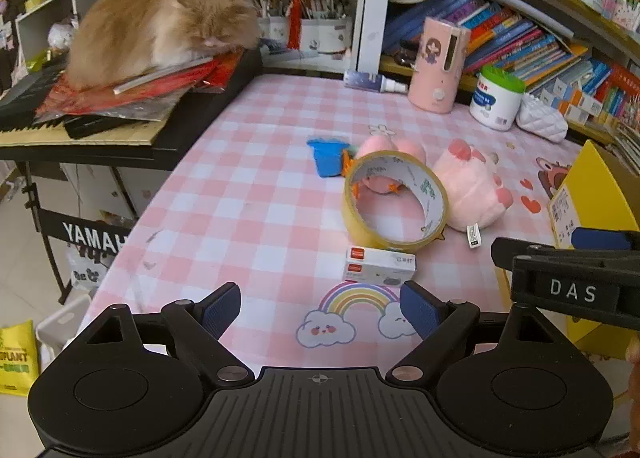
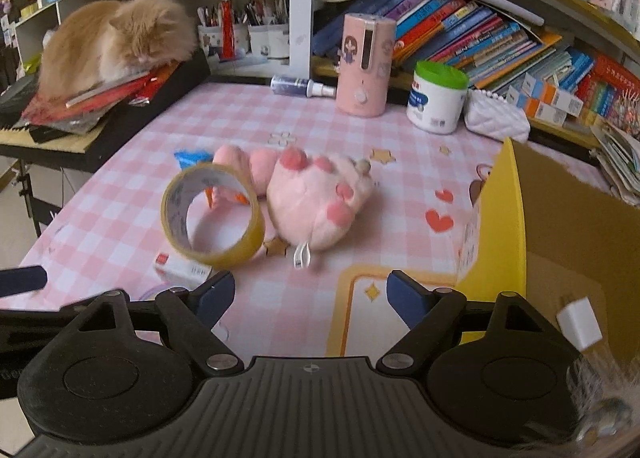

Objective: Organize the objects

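Observation:
A yellow tape roll (image 1: 396, 200) (image 2: 212, 214) stands on edge on the pink checked tablecloth (image 1: 248, 194). A pink plush paw (image 1: 472, 186) (image 2: 320, 202) lies to its right. Behind the roll are a second pink plush (image 1: 384, 146) and a blue packet (image 1: 328, 156). A small white box with red labels (image 1: 378, 264) (image 2: 182, 268) lies in front of the roll. My left gripper (image 1: 320, 306) is open just short of that box, with nothing between its pads. My right gripper (image 2: 312, 294) is open and empty over the cloth, left of a yellow cardboard box (image 2: 560, 238).
An orange cat (image 1: 160, 26) sleeps on papers atop a keyboard at the left. A pink cylinder (image 1: 440, 66), a green-lidded white jar (image 1: 498, 98), a white pouch (image 1: 542, 120) and a spray bottle (image 1: 372, 82) line the back. Shelves of books stand behind. A small white object (image 2: 580, 324) lies inside the cardboard box.

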`<action>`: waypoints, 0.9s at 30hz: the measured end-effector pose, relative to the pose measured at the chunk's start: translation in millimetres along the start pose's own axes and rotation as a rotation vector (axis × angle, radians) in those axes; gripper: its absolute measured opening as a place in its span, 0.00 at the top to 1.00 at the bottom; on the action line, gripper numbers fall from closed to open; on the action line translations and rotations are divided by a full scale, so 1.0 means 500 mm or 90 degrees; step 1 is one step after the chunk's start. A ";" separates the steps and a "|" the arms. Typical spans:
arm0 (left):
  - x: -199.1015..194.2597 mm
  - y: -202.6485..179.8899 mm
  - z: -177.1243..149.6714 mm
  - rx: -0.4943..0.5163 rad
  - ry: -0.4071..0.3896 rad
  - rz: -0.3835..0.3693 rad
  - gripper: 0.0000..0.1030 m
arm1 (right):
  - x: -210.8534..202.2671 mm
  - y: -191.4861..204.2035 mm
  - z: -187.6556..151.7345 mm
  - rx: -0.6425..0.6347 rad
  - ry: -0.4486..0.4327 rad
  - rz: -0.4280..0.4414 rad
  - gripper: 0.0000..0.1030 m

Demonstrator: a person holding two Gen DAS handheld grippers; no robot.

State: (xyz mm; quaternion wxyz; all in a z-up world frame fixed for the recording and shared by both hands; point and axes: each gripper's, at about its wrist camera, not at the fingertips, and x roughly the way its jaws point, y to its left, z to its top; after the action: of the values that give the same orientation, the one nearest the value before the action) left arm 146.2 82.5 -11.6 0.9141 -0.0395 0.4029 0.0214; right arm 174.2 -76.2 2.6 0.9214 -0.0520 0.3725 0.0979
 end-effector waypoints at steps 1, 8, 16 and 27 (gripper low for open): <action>0.007 -0.005 0.002 0.007 0.005 -0.003 0.14 | 0.005 -0.002 0.003 0.001 0.001 -0.001 0.20; 0.051 -0.053 0.010 0.059 0.019 -0.024 0.14 | 0.035 -0.035 0.009 0.021 0.034 -0.017 0.30; 0.099 -0.076 0.016 0.060 0.018 -0.027 0.16 | 0.038 -0.087 0.000 0.063 0.052 -0.066 0.28; 0.154 -0.084 0.031 0.070 0.052 -0.029 0.48 | 0.065 -0.080 0.058 0.081 0.006 0.017 0.15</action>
State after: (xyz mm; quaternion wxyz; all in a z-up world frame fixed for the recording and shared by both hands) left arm 212.5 42.7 -55.4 0.8980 0.0007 0.4394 -0.0229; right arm 225.6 -105.9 1.7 0.9196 0.0109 0.3832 0.0858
